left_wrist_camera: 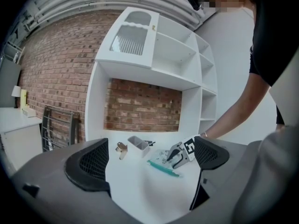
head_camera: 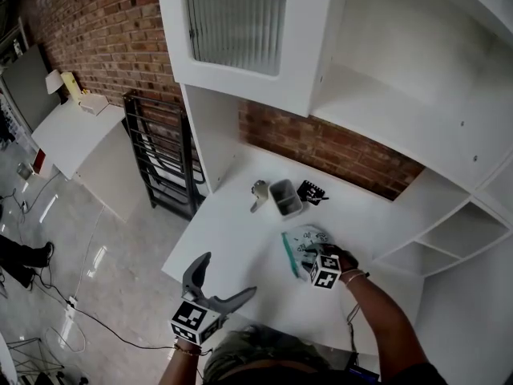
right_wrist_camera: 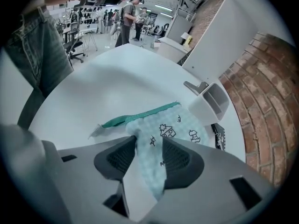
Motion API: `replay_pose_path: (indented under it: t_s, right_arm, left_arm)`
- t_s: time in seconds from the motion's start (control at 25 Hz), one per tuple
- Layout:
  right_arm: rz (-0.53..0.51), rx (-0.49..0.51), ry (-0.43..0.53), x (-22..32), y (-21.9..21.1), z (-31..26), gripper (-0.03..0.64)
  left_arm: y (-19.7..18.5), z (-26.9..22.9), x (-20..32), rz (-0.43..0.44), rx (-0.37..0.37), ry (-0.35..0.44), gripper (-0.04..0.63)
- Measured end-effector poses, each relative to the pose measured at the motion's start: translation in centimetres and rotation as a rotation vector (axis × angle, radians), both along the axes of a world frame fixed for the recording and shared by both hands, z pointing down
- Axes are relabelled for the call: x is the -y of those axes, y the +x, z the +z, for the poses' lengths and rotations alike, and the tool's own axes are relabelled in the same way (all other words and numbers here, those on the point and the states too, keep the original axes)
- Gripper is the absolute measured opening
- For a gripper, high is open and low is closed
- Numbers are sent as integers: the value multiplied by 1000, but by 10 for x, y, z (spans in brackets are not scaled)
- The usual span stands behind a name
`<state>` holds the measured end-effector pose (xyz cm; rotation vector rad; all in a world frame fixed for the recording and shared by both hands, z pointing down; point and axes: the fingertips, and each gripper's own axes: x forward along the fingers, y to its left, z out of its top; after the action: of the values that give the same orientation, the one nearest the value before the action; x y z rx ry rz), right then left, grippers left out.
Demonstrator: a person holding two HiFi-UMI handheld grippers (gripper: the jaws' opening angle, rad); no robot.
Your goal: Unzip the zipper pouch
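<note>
A pale blue checked zipper pouch (head_camera: pixel 303 239) with small drawings lies on the white table (head_camera: pixel 240 239), its teal zipper (head_camera: pixel 288 256) along the left edge. In the right gripper view the pouch (right_wrist_camera: pixel 175 125) reaches back between the pads, and the zipper (right_wrist_camera: pixel 140 115) runs across in front. My right gripper (head_camera: pixel 309 253) is shut on the pouch's near end, the cloth bunched between its jaws (right_wrist_camera: pixel 148 155). My left gripper (head_camera: pixel 226 277) hangs open at the table's near left corner with nothing in it. The left gripper view shows the pouch (left_wrist_camera: pixel 163 166) well ahead of it.
A white two-compartment holder (head_camera: pixel 286 196) stands behind the pouch, with a metal clip (head_camera: pixel 258 191) to its left and a black item (head_camera: pixel 311 192) to its right. A white shelf unit (head_camera: pixel 417 127) rises over the table. A black rack (head_camera: pixel 160 155) stands on the floor left.
</note>
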<state>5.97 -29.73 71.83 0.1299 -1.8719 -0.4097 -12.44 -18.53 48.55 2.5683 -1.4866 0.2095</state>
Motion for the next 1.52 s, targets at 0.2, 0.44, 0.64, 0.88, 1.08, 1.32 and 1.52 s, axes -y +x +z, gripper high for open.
replay_pose_path:
  t_s: [0.2, 0.44, 0.64, 0.88, 1.08, 1.32, 1.52]
  right_arm:
    - [24, 54, 22, 4, -3, -17, 9]
    - [115, 221, -28, 4, 1, -59, 6]
    - [199, 362, -135, -3, 12, -100, 6]
    - [188, 607, -346, -38, 14, -167, 6]
    - [92, 738, -431, -76, 12, -227, 6]
    - [-36, 849, -478, -110, 9, -290, 6]
    - [-156, 870, -514, -137, 11, -329, 6]
  left_arm:
    - [1, 5, 1, 9, -13, -10, 568]
    - [12, 13, 5, 51, -16, -21, 566]
    - [31, 16, 9, 127, -11, -26, 568]
    - [52, 19, 11, 215, -38, -43, 566]
    - [70, 16, 9, 300, -28, -45, 566]
    - [98, 7, 4, 448, -41, -34, 566]
    - [131, -30, -23, 699, -93, 40, 566]
